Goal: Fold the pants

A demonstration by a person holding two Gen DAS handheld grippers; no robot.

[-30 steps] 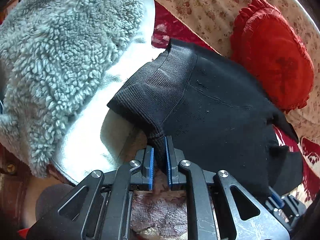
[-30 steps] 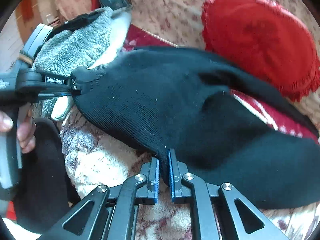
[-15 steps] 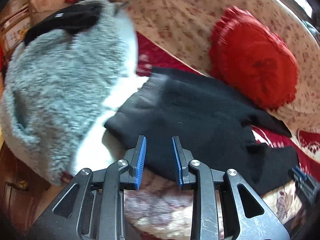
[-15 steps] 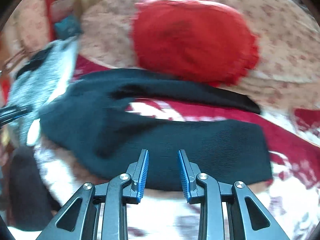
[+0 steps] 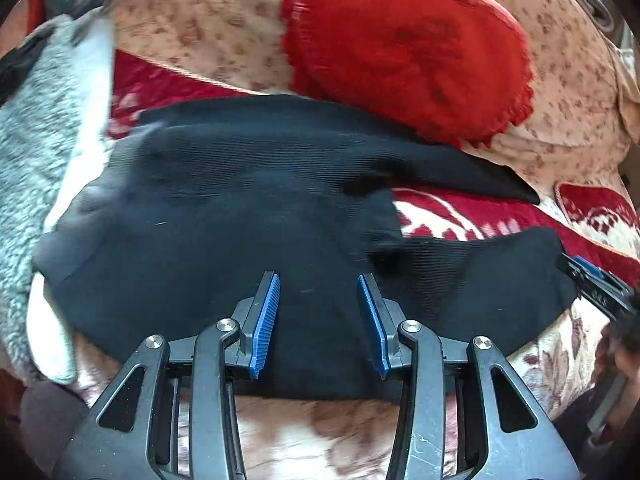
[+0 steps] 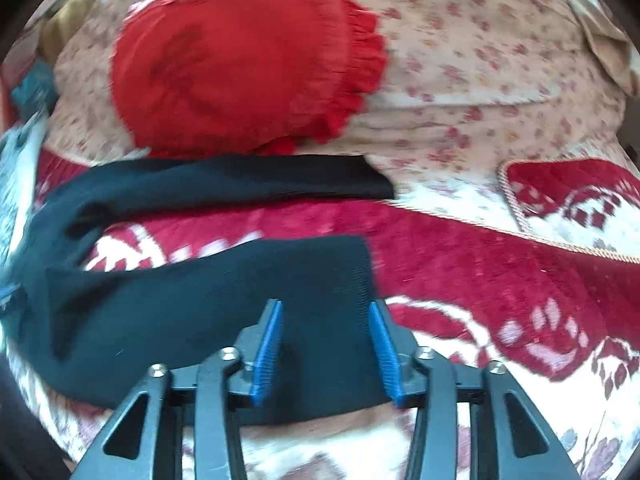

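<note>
The left gripper and right gripper have both just been opening and stand apart, gripping nothing, over the black pants lying spread just ahead of their blue pads. Beyond the pants rests a red cushion; a grey fleece lies left of the left gripper.

Pants are lying spread across a patterned blanket, legs trailing right, a round cushion sitting just behind them (touching the far leg) and a fleece garment lying at their left edge.
</note>
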